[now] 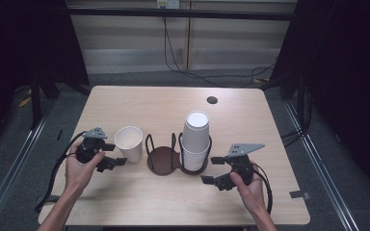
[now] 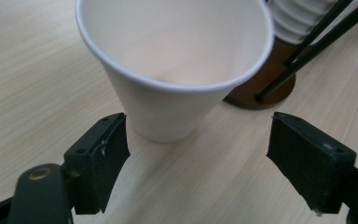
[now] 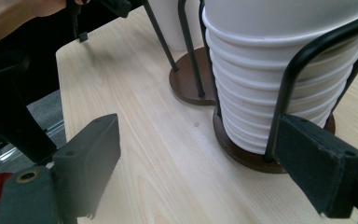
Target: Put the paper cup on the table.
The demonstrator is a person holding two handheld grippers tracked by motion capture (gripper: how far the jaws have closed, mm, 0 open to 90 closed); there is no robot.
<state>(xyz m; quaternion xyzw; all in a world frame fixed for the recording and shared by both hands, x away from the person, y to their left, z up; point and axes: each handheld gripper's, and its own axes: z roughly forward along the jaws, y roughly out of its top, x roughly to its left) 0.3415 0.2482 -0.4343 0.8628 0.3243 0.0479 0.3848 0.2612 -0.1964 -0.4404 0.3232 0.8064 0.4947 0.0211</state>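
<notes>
A single white paper cup (image 1: 129, 142) stands upright on the wooden table (image 1: 139, 101), left of a black wire cup holder with two brown bases. The holder's left base (image 1: 163, 161) is bare; its right side carries a tall stack of white cups (image 1: 195, 137). My left gripper (image 1: 117, 154) sits just left of the lone cup with its jaws apart; in the left gripper view the cup (image 2: 177, 60) stands just beyond the open jaws (image 2: 198, 135), untouched. My right gripper (image 1: 211, 170) is open beside the stack (image 3: 270, 79), nothing between its jaws (image 3: 198, 135).
A dark round hole (image 1: 212, 100) sits in the tabletop at the back right. Black cables trail over the floor behind the table. The table's left edge and dark floor appear in the right gripper view beyond the bare holder base (image 3: 186, 84).
</notes>
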